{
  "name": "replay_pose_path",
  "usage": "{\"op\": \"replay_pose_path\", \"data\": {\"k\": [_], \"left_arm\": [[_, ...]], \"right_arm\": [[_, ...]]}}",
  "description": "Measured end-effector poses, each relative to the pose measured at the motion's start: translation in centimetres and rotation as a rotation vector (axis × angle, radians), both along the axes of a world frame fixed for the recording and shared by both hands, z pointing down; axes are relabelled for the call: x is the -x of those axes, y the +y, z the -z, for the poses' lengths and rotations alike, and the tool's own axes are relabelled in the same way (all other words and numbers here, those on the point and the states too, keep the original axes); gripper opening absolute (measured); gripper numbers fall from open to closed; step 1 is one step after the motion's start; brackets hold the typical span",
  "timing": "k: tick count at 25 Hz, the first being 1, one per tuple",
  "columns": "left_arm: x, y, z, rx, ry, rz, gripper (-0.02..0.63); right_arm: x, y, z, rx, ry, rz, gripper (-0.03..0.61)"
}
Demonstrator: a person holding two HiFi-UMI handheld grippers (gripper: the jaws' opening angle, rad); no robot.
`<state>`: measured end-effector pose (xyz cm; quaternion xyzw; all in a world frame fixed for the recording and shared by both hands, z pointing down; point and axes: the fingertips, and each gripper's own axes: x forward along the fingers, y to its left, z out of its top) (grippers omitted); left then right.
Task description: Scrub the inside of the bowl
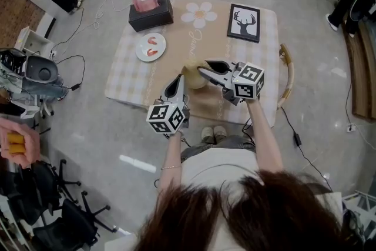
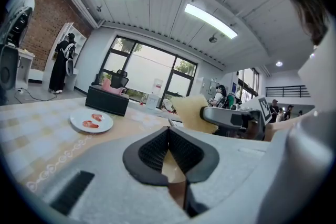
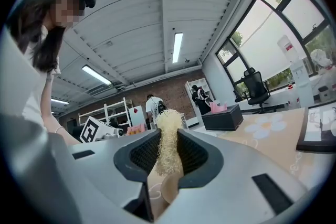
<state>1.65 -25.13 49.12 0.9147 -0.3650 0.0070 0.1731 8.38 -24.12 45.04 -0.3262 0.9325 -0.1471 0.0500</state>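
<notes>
Scrubber, pale and fibrous, sits clamped in right tool; left tool closed, empty.

1. The scrubbing pad is pale yellow, like straw, and made of rough, loose fibres.
2. It is flat and thin. In the left gripper view the pad shows its broad face, and in the right gripper view only its narrow edge.
3. It is pinched between the two jaws of the right gripper, whose pads press on both of its faces. A part of it stands out past the jaw tips.
4. In the head view the pad is above the near edge of the table. I cannot tell whether it touches the table.
</notes>
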Motion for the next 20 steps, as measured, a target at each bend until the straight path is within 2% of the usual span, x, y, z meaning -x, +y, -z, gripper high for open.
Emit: {"op": "replay_pose_path", "data": {"k": [20], "left_arm": [[0.16, 0.0, 0.71, -0.025, -0.024, 0.031, 0.012]], "right_arm": [[0.43, 0.83, 0.17, -0.008, -0.004, 0.019, 0.089]]}}
